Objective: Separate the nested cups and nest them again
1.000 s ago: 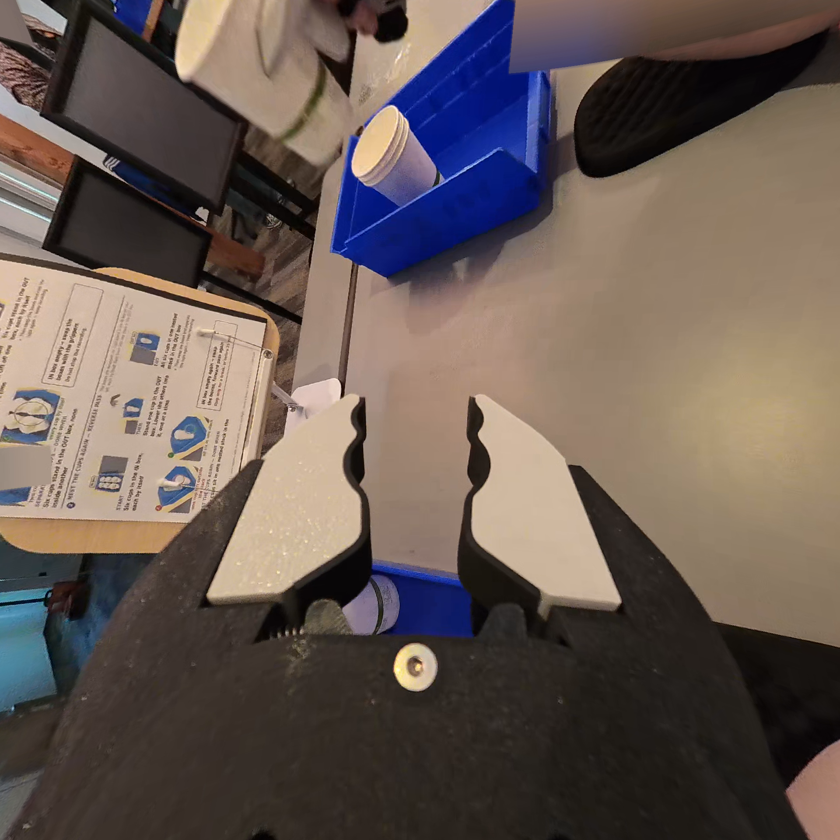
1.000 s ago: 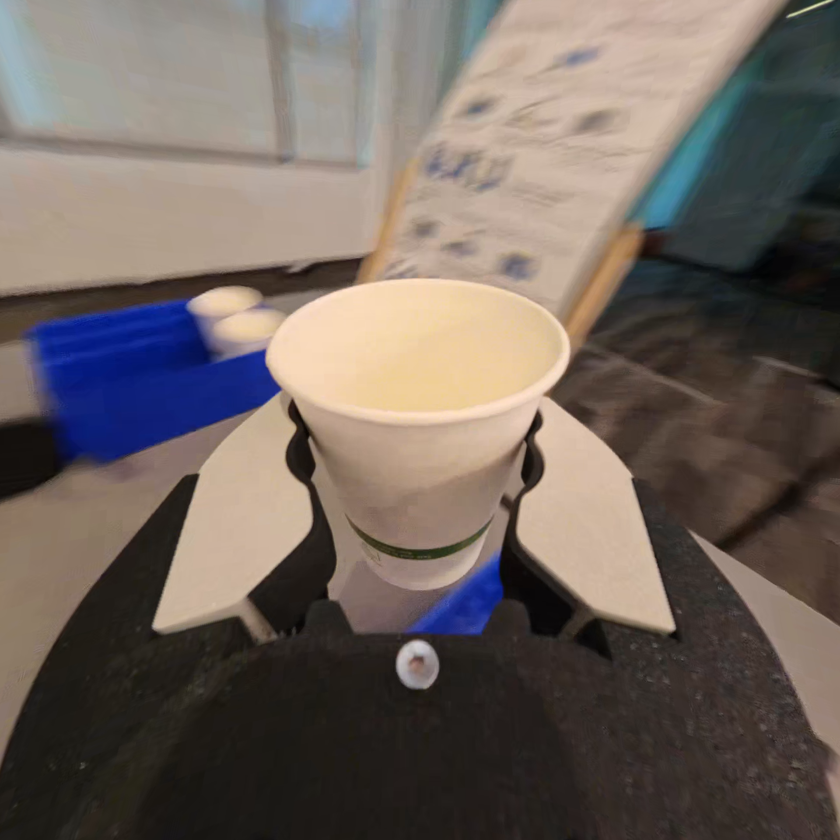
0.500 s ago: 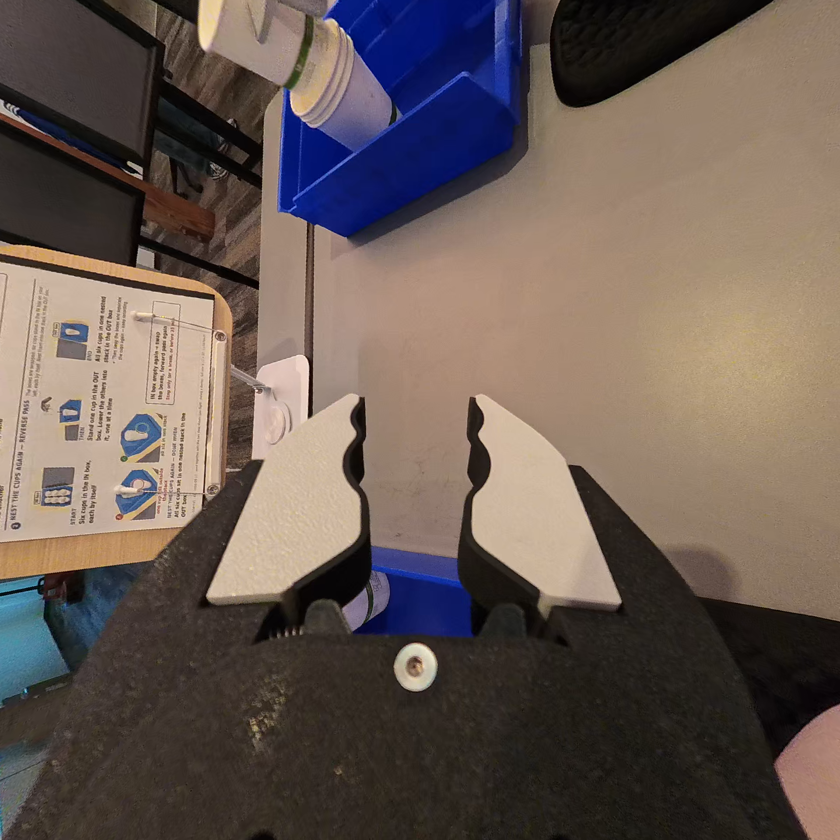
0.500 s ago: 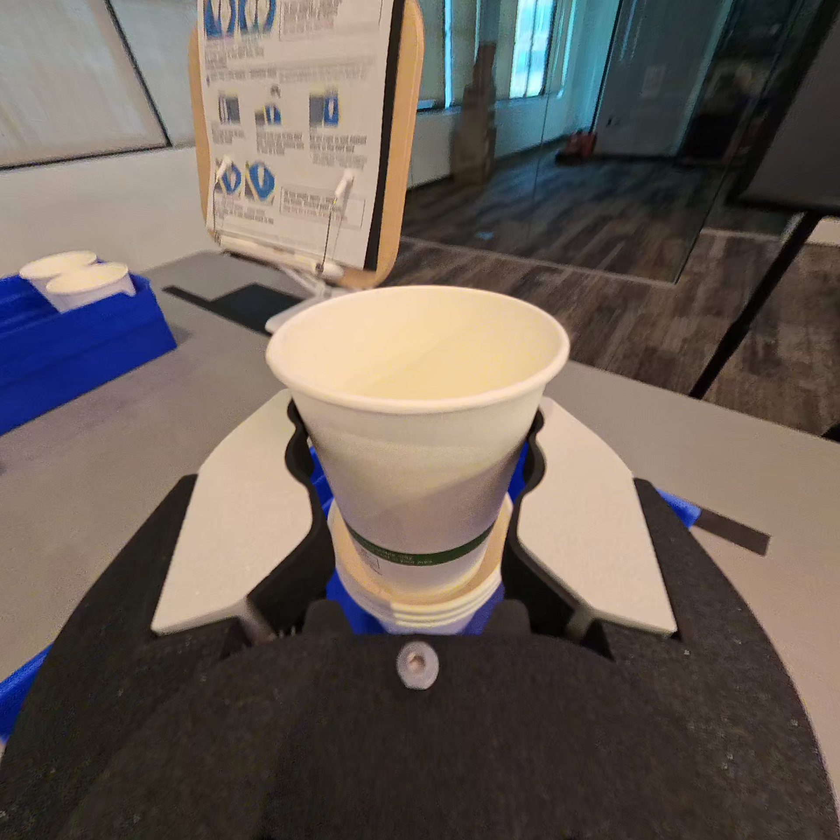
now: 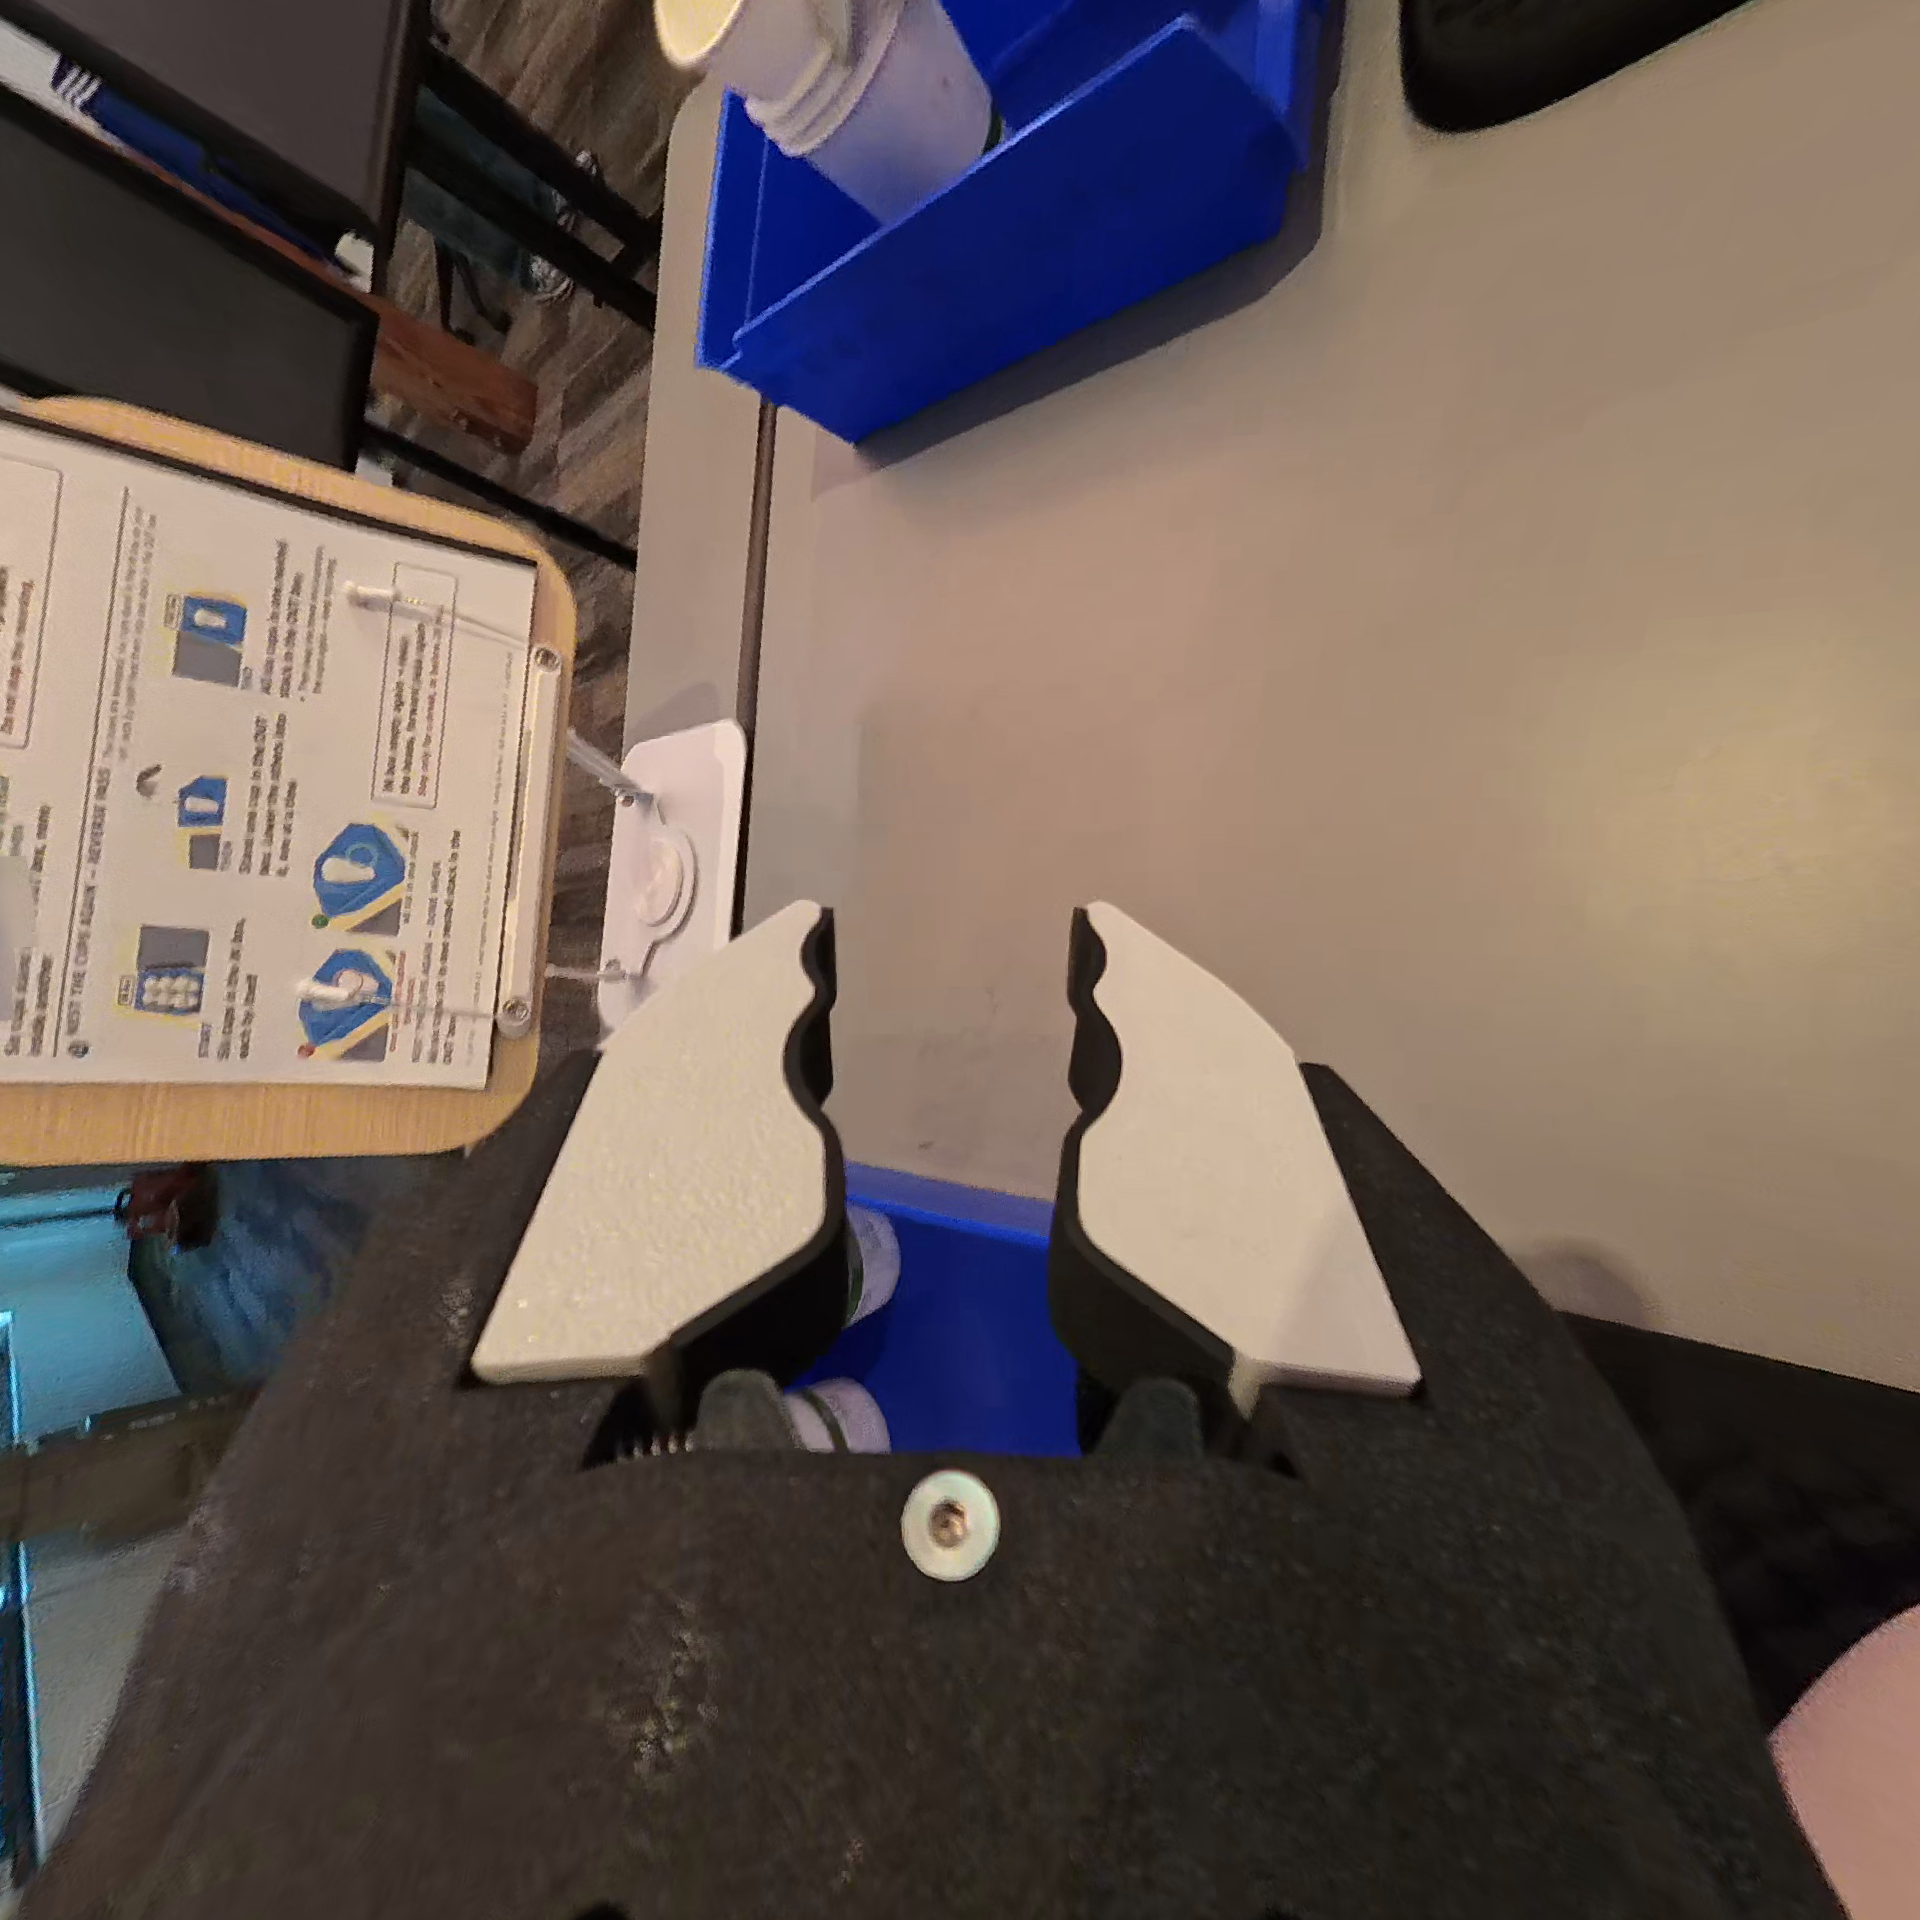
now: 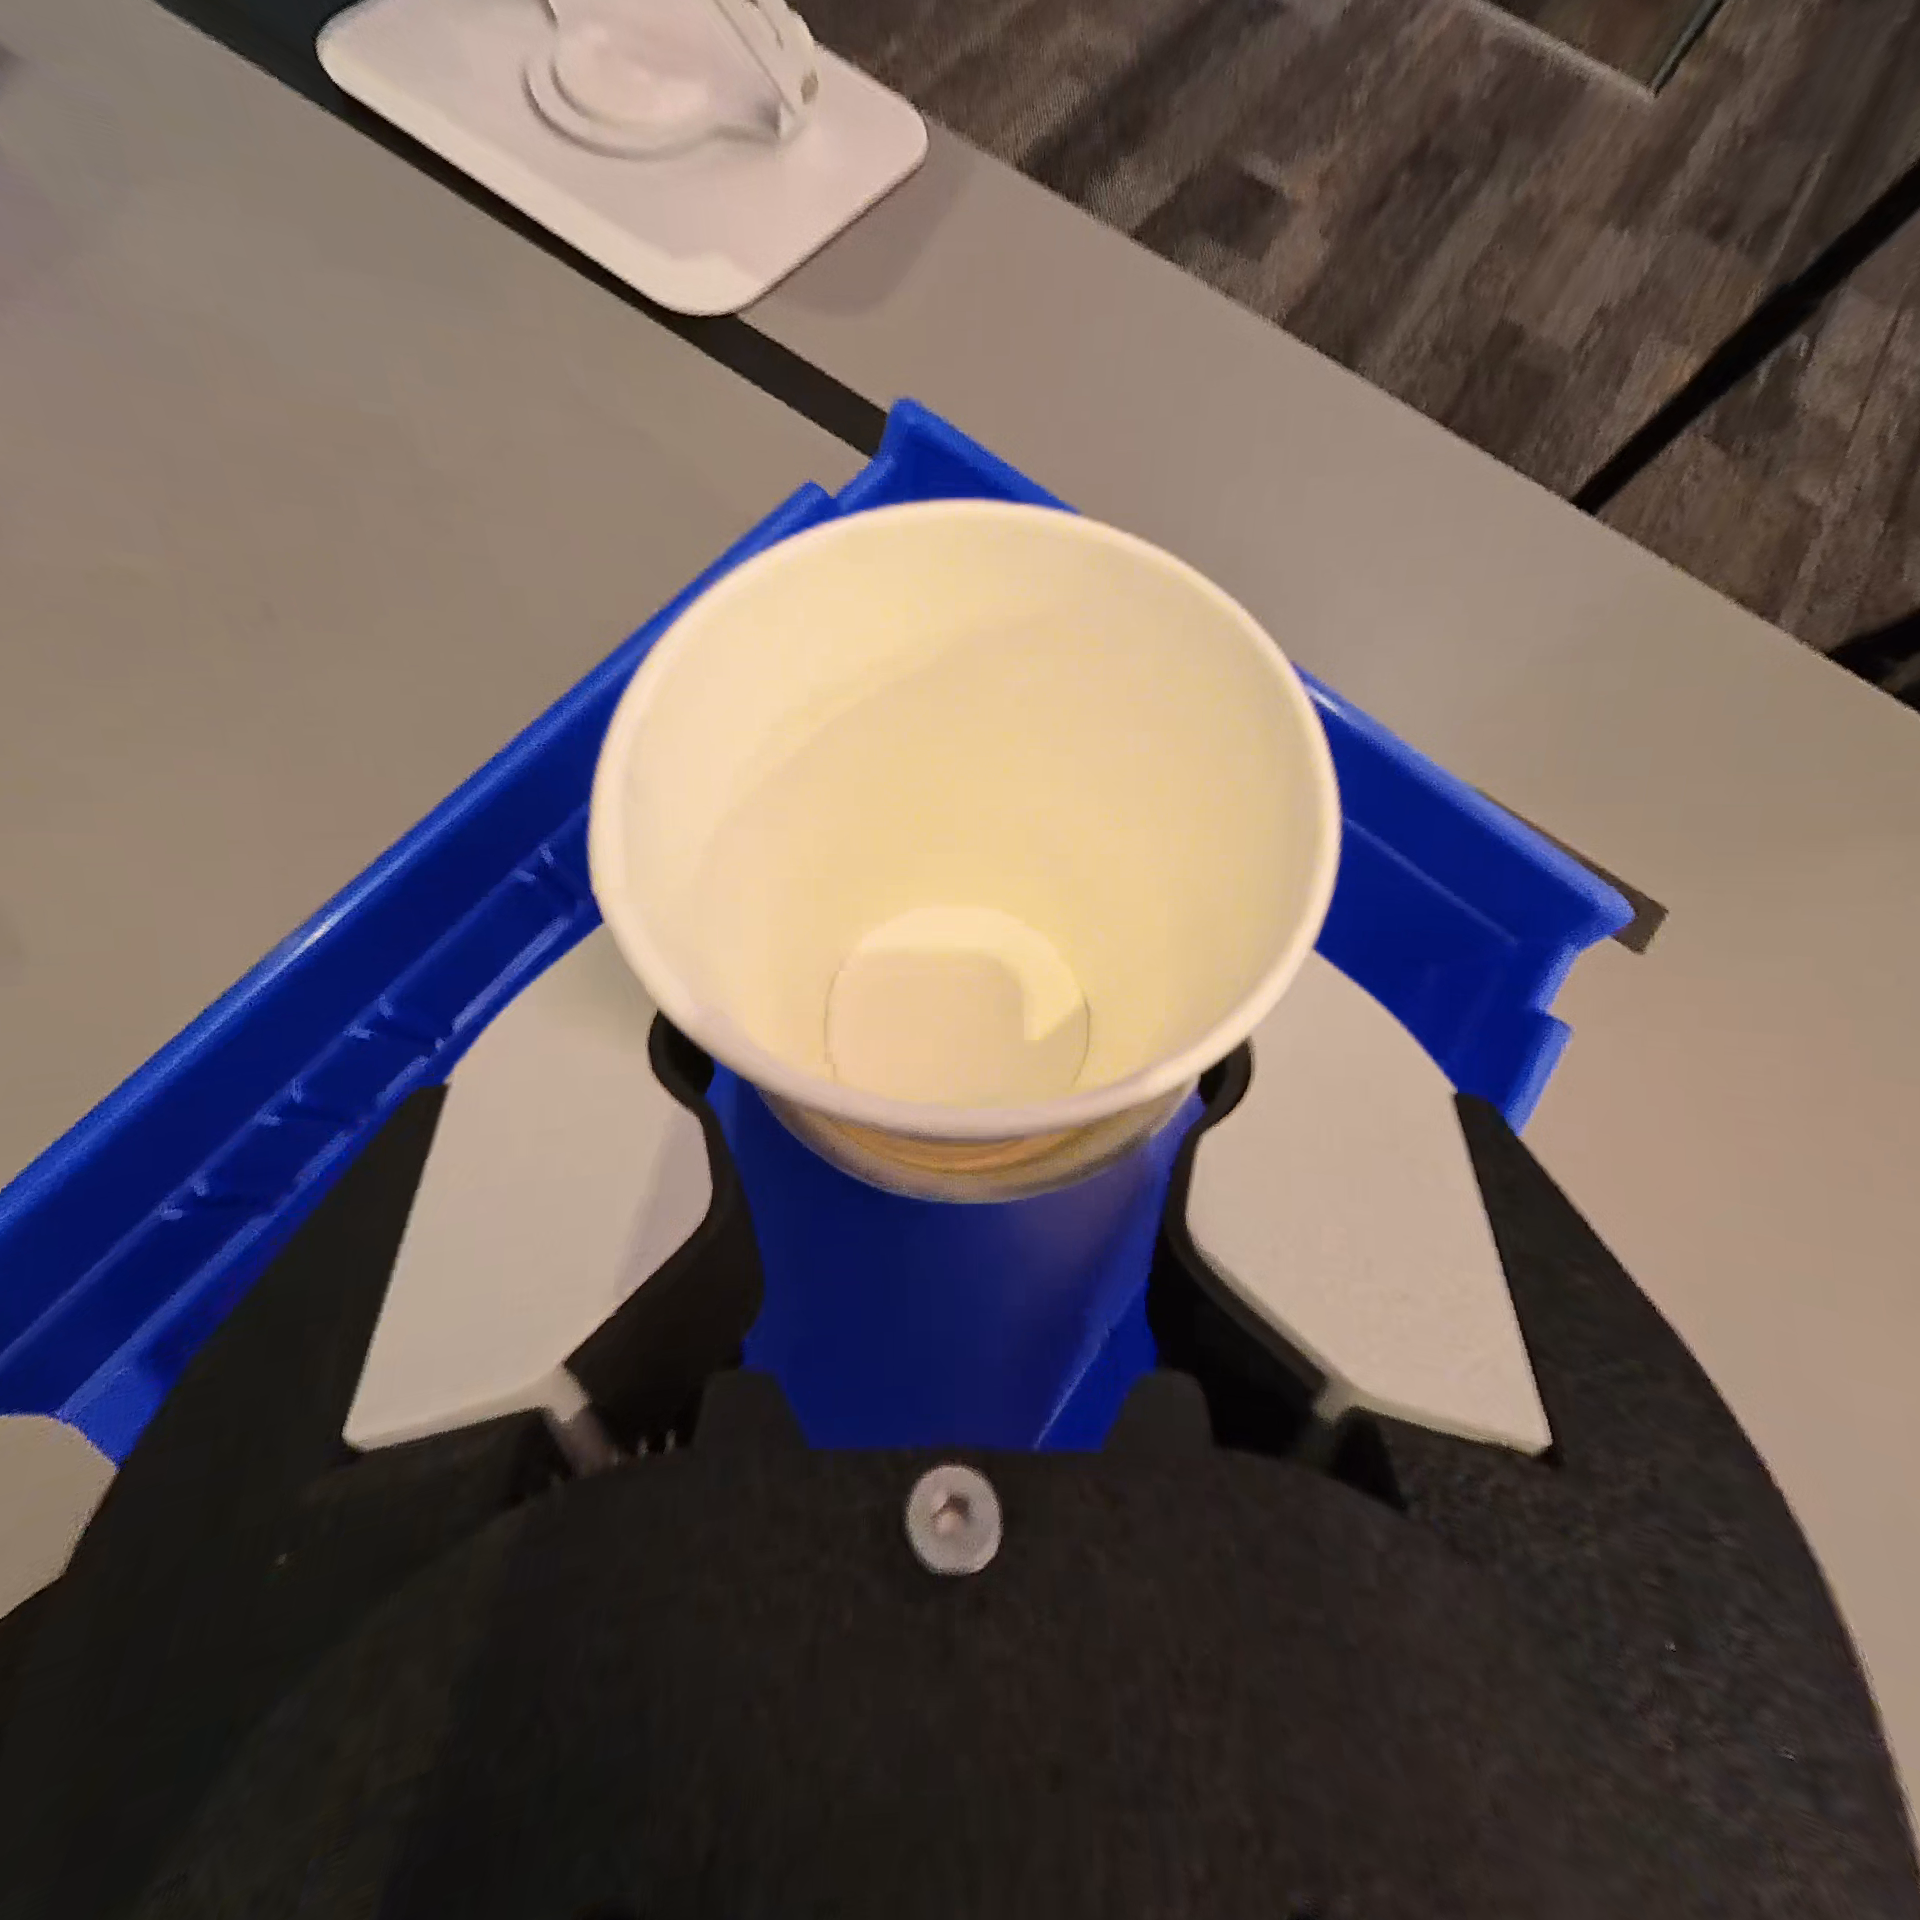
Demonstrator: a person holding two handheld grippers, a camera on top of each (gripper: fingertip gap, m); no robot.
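In the right wrist view the right tool (image 6: 951,1060) sits centre frame with its jaws spread wide, one on each side of a white paper cup (image 6: 961,821). The cup's mouth faces the camera, and it sits in a stack of nested paper cups (image 6: 961,1169) whose rims peek out just below it. I can't tell if the jaws actually touch the cup, but they look opened past its rim. All of that is inside a blue plastic bin (image 6: 343,997) on the grey worktop (image 6: 260,499), with a white flat stand base (image 6: 644,135) in the upper left of the frame. Over in the left wrist view, the left tool (image 5: 951,935) is at lower centre, jaws parted at a medium gap with nothing between them. It hangs over the grey worktop, and the edge of a second blue plastic bin (image 5: 956,1309) shows down between its jaws. A couple of white paper cups with green bands (image 5: 868,1262) lie in there. The first bin shows at the top of that frame with the cup stack sticking out of it. A wooden clipboard with a printed instruction sheet (image 5: 260,790) stands at the left.
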